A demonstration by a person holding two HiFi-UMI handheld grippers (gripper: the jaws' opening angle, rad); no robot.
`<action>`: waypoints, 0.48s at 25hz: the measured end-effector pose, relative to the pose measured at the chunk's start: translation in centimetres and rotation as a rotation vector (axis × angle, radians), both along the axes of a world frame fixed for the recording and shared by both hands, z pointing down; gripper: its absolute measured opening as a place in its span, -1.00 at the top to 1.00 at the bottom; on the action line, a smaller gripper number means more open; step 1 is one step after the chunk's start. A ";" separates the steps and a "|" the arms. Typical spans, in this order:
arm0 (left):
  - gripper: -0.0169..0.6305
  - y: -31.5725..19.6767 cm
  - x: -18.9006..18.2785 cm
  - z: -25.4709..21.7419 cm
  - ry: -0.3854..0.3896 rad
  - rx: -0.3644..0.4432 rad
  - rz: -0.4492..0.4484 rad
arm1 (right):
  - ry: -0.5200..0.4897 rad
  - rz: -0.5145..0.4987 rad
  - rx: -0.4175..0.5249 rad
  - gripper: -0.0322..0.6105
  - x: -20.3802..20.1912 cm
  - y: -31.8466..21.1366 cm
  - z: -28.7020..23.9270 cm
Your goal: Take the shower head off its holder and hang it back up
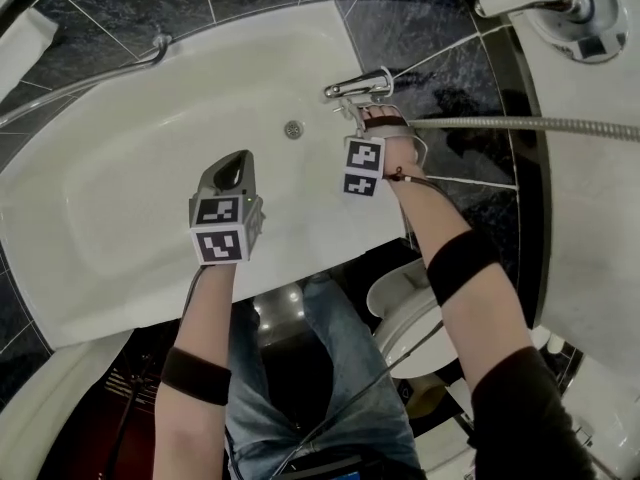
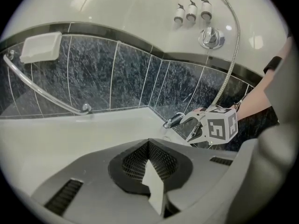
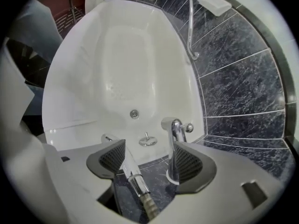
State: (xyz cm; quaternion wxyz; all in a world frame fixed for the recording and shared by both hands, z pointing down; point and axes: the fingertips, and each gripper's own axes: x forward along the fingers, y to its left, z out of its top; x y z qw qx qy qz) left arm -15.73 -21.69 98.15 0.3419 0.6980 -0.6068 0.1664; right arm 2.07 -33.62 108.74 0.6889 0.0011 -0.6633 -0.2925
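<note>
Ribbed dark pads (image 3: 189, 164) of the right gripper (image 3: 147, 160) stand wide apart and press on nothing. Between them lies the shower head (image 3: 133, 174), its slim chrome handle running close beside the left-hand pad, apart from the other. Its spray end is hidden behind that pad, so I cannot tell whether it sits fully in its holder. A coiled metal hose (image 3: 148, 206) trails from the handle toward the camera. Just beside the other pad rises the curved chrome tap (image 3: 175, 129), on a dark, veined tile ledge (image 3: 233, 78). Beyond it curves the glossy white bathtub (image 3: 70, 78), with a small round drain (image 3: 134, 114).

Over the tub, well apart, the left gripper (image 2: 149, 162) hangs with its jaws fully together, holding nothing.

Polished chrome is slippery. If the handle is only half seated, the hose's weight could likely drag it off into the tub. Pulling away carelessly, a jaw might also knock the tap or snag the ridged hose.
</note>
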 end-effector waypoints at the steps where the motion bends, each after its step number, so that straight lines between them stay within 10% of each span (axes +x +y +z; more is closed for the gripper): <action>1: 0.95 0.1 -0.3 -0.8 -0.004 0.003 -0.001 | -0.024 -0.001 0.002 -0.24 -0.9 0.2 -1.0; 6: 0.95 1.0 -2.3 -6.1 -0.032 0.022 -0.021 | -0.204 0.084 -0.021 -0.06 -5.3 1.4 -7.4; 12: 0.95 4.0 -5.4 -14.6 -0.071 0.057 -0.068 | -0.462 0.232 -0.014 0.64 -9.2 4.1 -18.1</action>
